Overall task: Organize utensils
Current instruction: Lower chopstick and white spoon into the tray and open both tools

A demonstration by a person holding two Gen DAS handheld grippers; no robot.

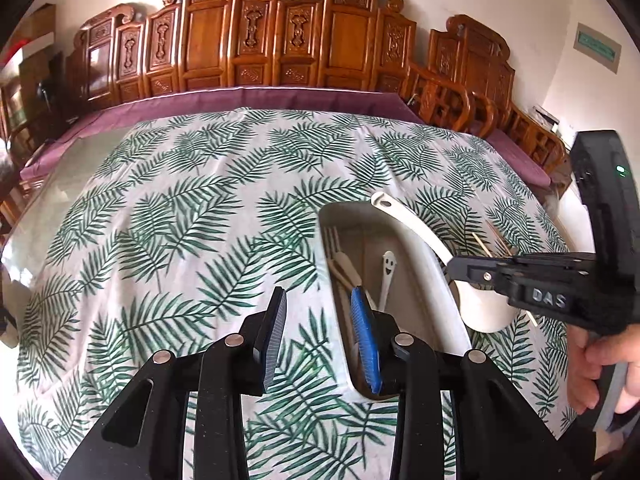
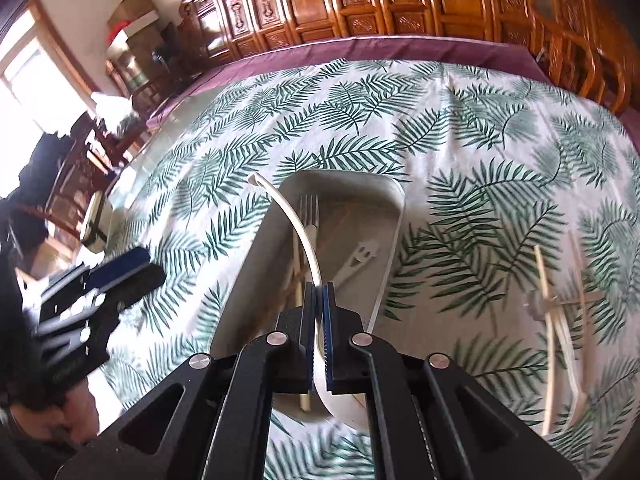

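From my left gripper (image 1: 320,336), the leaf-print cloth (image 1: 168,216) lies bare from nine to twelve o'clock. At one o'clock the white tray (image 1: 424,280) blocks, my right gripper (image 1: 454,270) holding a ladle (image 1: 408,220) above it; chopsticks (image 2: 548,320) lie beyond.

Left gripper (image 1: 324,336): black linkage arms, silver pivot screws, blue ribbed pads. Right gripper (image 2: 319,332): identical build; raised "DAS" lettering and green indicator light, right of frame.
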